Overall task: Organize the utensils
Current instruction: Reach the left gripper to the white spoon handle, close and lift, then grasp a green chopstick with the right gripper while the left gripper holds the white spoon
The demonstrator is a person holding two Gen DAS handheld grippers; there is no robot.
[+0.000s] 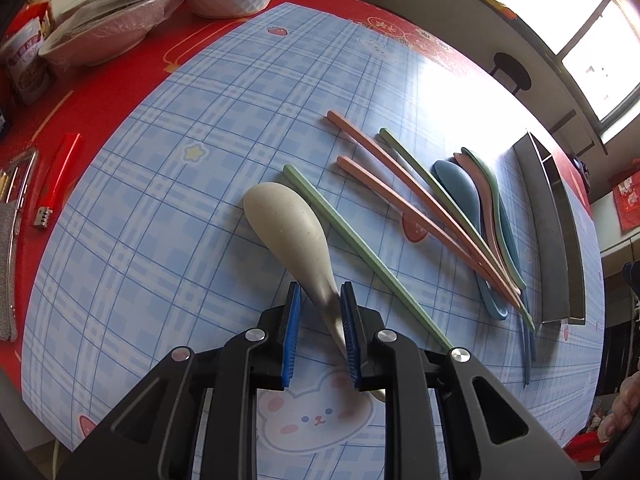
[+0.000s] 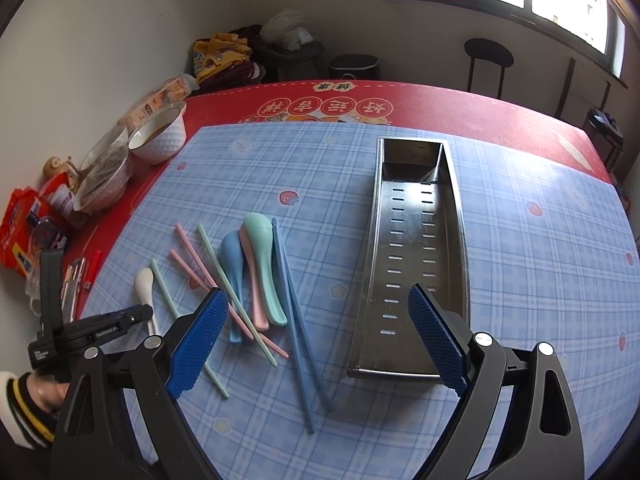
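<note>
A cream spoon [image 1: 286, 228] lies on the blue checked mat, its handle between the blue pads of my left gripper [image 1: 320, 300]; the pads stand close around the handle with a small gap on the left side. It also shows in the right wrist view [image 2: 144, 286]. Green chopsticks [image 1: 360, 252], pink chopsticks [image 1: 400, 200] and blue, pink and green spoons [image 2: 256, 268] lie in a loose pile, with blue chopsticks [image 2: 296, 320] beside them. My right gripper [image 2: 316, 344] is open and empty, above the mat near the steel utensil tray [image 2: 416, 240].
Bowls [image 2: 158, 140] and snack packets stand at the table's left edge on the red cloth. A red lighter [image 1: 58, 180] lies left of the mat. A stool [image 2: 488, 60] stands beyond the far edge.
</note>
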